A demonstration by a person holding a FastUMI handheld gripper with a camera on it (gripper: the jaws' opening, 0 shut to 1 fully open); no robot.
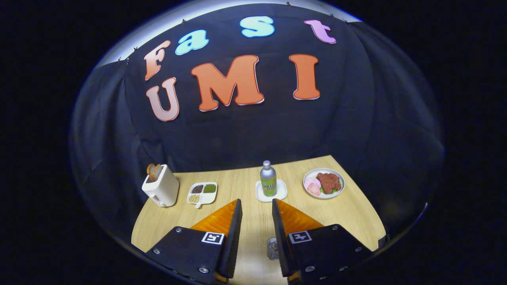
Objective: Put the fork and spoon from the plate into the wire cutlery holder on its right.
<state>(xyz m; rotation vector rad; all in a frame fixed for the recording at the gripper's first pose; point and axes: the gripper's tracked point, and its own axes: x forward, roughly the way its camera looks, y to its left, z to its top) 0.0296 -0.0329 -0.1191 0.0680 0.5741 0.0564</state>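
We see the gripper [256, 206] held above a pale wooden table [356, 215], its 2 fingers spread apart with bare tabletop between them and nothing gripped. Just ahead of the fingertips, a silver metal bottle with a green label [268, 179] stands upright on a small white square coaster [271, 191]. To the right of the bottle, well apart from it, sits a round white plate [324, 183] carrying reddish-brown meat, pink slices and a little green. To the left of the bottle lies a white divided dish [202, 193] with 3 compartments of dark, green and pale grains. Further left stands a cream toaster [161, 186] with a slice of brown bread [153, 171] sticking up from its slot. A small clear object [272, 247] shows on the table beside the right finger, partly hidden by it; we cannot tell what it is. We cannot make out a fork, spoon or wire holder
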